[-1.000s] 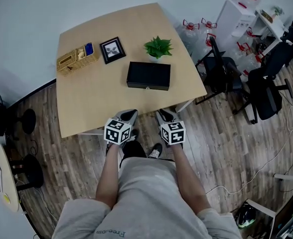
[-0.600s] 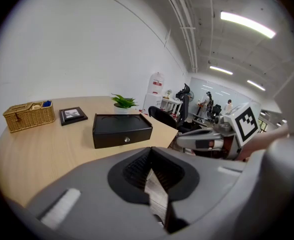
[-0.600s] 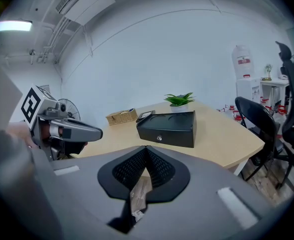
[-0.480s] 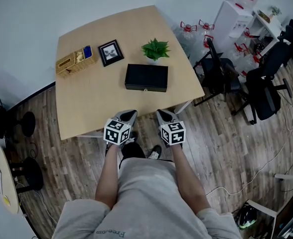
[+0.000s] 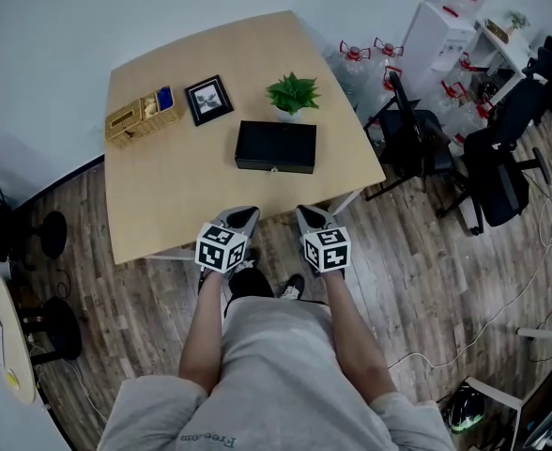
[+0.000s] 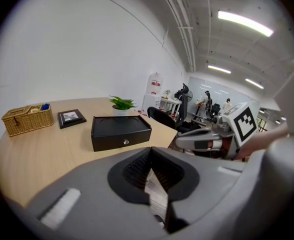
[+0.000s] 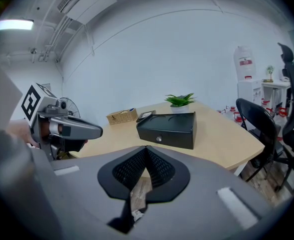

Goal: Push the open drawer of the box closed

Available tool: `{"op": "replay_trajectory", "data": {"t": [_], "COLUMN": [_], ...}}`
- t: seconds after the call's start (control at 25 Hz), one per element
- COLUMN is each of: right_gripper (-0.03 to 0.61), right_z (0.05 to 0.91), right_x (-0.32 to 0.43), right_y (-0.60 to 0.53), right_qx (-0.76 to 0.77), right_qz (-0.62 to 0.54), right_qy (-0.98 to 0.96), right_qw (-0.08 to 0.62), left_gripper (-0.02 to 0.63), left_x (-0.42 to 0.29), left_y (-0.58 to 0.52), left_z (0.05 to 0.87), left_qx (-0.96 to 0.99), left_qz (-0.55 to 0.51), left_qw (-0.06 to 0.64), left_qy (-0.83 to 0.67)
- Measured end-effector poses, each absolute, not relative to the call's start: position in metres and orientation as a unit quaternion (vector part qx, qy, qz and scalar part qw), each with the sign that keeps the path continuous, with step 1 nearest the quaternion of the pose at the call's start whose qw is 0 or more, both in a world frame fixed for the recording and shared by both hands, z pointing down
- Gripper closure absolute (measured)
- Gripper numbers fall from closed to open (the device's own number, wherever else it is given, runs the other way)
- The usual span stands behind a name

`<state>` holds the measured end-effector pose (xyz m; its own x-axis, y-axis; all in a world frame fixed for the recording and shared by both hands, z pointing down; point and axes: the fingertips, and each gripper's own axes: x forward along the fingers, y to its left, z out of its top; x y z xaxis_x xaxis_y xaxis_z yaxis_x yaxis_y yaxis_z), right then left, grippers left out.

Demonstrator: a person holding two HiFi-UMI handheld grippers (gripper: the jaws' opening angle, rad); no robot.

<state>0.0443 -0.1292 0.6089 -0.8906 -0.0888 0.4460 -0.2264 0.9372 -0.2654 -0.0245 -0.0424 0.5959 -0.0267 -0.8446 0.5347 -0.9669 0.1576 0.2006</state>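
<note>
At the near table edge, left gripper and right gripper hover side by side. Both have jaws pressed together and empty, likely because a push needs no grasp. Black box sits at 12 o'clock, well apart, knob side facing the person. Drawer looks nearly flush; can't tell how far out.
</note>
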Motion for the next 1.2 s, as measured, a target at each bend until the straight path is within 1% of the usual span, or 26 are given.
{"op": "replay_trajectory", "data": {"t": [1.2], "right_gripper": [0.577], "right_z": [0.6143], "right_x": [0.0395], "right_y": [-0.133], "right_qx": [0.087], "right_qz": [0.158], "right_qy": [-0.957], "right_qw": [0.229], "left_gripper": [0.561], "left_x": [-0.0323], "left_y": [-0.0479], "left_z": [0.5984], "left_qx": [0.643], "left_qz": [0.115], "left_qw": [0.281], "left_qy": [-0.703]}}
